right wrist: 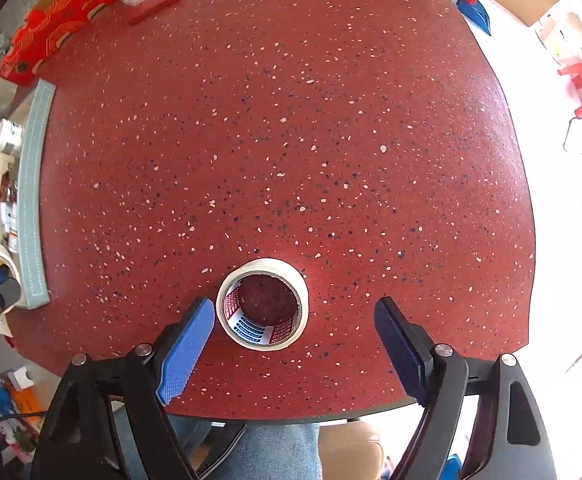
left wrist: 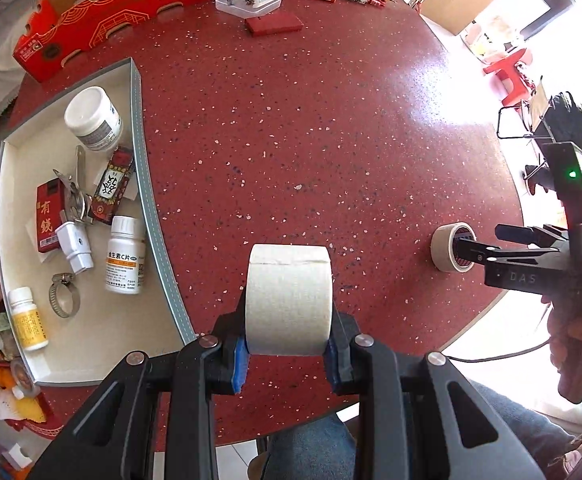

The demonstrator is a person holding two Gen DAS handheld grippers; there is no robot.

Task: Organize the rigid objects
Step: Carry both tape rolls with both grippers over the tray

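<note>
- Holding a wide masking tape roll (left wrist: 289, 300) on its two flat sides: left gripper (left wrist: 287, 354), blue pads clamped tight, roll lifted above the red speckled table (left wrist: 291, 120).
- Right gripper (right wrist: 295, 344): jaws spread wide, nothing between pads, pointing down over a smaller tape roll (right wrist: 262, 304).
- Smaller roll lies flat on table nr front edge, not touched.
- Grey-rimmed tray (left wrist: 147, 184) at left w/ pill bottles (left wrist: 125, 254), hose clamp (left wrist: 65, 294), white jar (left wrist: 93, 118).

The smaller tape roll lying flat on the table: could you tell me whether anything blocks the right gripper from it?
Nothing visible does: the right gripper is open directly above the tape roll.
</note>
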